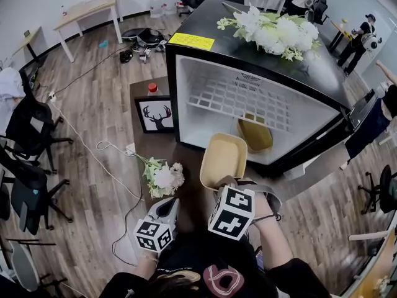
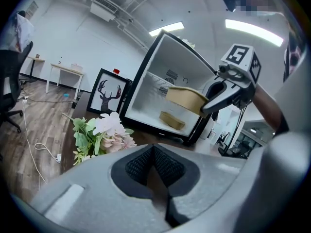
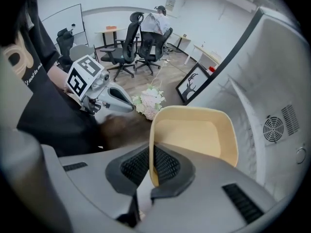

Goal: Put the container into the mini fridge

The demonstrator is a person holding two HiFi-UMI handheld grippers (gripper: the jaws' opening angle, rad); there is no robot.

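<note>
Your right tongs point steeply down, their jaws pinched on one wall of the container, and your right forearm reaches forward behind them. Your left tongs sit to the left, nearer your body, tipped slightly downward, with jaws pressed together and nothing between them.
</note>
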